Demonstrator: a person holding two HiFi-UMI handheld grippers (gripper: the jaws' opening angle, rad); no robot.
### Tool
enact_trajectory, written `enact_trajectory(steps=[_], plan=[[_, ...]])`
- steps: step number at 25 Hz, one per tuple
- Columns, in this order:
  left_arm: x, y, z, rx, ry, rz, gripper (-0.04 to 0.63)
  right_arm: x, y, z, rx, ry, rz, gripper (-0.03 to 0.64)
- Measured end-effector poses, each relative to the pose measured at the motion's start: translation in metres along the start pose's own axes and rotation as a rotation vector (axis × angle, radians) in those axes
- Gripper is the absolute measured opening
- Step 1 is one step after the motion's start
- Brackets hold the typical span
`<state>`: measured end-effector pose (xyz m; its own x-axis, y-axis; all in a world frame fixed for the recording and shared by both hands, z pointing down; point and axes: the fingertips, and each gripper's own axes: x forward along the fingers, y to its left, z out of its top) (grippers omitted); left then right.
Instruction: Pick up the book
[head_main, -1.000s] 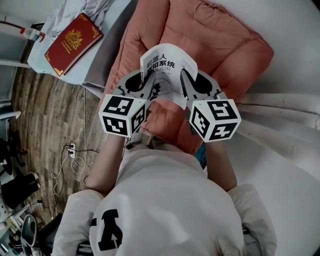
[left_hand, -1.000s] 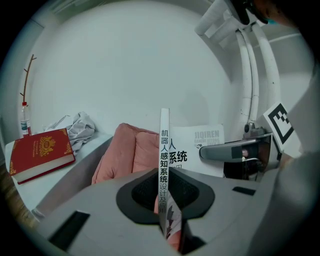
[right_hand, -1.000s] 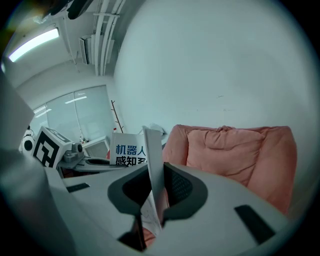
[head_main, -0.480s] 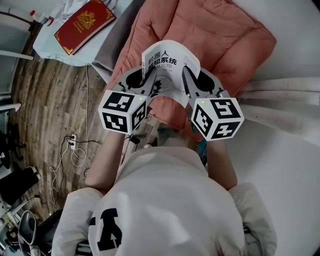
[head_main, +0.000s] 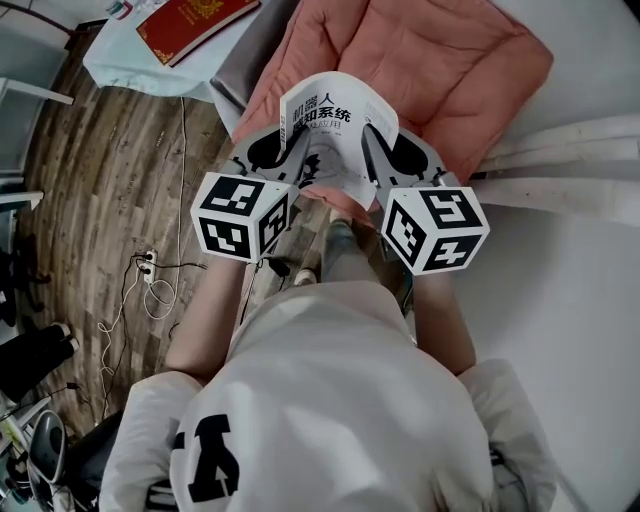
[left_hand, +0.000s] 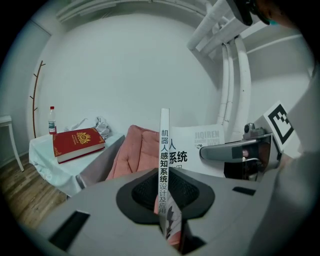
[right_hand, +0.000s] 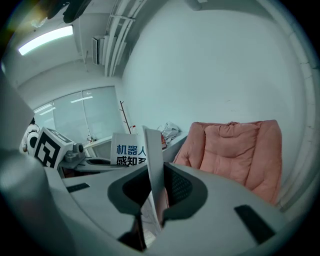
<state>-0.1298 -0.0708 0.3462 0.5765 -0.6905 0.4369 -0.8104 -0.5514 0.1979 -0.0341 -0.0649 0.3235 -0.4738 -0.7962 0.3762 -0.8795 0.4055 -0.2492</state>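
Note:
A white paperback book (head_main: 335, 130) with dark Chinese print hangs in the air between both grippers, above the edge of a pink cushioned seat (head_main: 440, 70). My left gripper (head_main: 288, 160) is shut on the book's spine side; its spine (left_hand: 164, 165) stands upright between the dark pads. My right gripper (head_main: 372, 165) is shut on the opposite edge, where the pages (right_hand: 152, 175) sit between its pads. The book bows slightly across its width.
A red hardcover book (head_main: 190, 20) lies on a pale-clothed table (head_main: 120, 70) at the top left, with a water bottle (left_hand: 51, 120) beside it. Wooden floor (head_main: 110, 200) with a power strip and cables (head_main: 150, 290) lies at left. White wall and pipes (left_hand: 232, 75) stand behind.
The book and both grippers have come back together from over the pink seat towards its front edge and the floor. The red book and table have slid towards the top of the head view.

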Motion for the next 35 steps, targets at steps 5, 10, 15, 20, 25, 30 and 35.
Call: enact_trajectory(steps=[5, 10, 15, 20, 25, 30, 35], plan=[[-0.037, -0.013, -0.014, 0.015, -0.007, -0.009, 0.048, -0.029, 0.029, -0.014, 0.004, -0.017, -0.011, 0.067], [-0.069, -0.028, -0.032, 0.031, -0.013, -0.018, 0.048, -0.057, 0.053, -0.032, 0.010, -0.037, -0.028, 0.069], [-0.094, -0.039, -0.046, 0.026, -0.015, -0.021, 0.048, -0.078, 0.071, -0.045, 0.000, -0.033, -0.025, 0.067], [-0.102, -0.050, -0.055, -0.008, -0.018, -0.013, 0.048, -0.090, 0.074, -0.049, -0.022, -0.012, -0.015, 0.067], [-0.109, -0.058, -0.056, -0.021, -0.023, -0.019, 0.048, -0.100, 0.077, -0.049, -0.037, -0.004, -0.015, 0.067], [-0.113, -0.061, -0.057, -0.020, -0.025, -0.041, 0.048, -0.107, 0.080, -0.050, -0.035, -0.007, -0.034, 0.067], [-0.121, -0.066, -0.062, 0.016, -0.022, -0.058, 0.048, -0.117, 0.087, -0.058, -0.013, -0.028, -0.049, 0.067]])
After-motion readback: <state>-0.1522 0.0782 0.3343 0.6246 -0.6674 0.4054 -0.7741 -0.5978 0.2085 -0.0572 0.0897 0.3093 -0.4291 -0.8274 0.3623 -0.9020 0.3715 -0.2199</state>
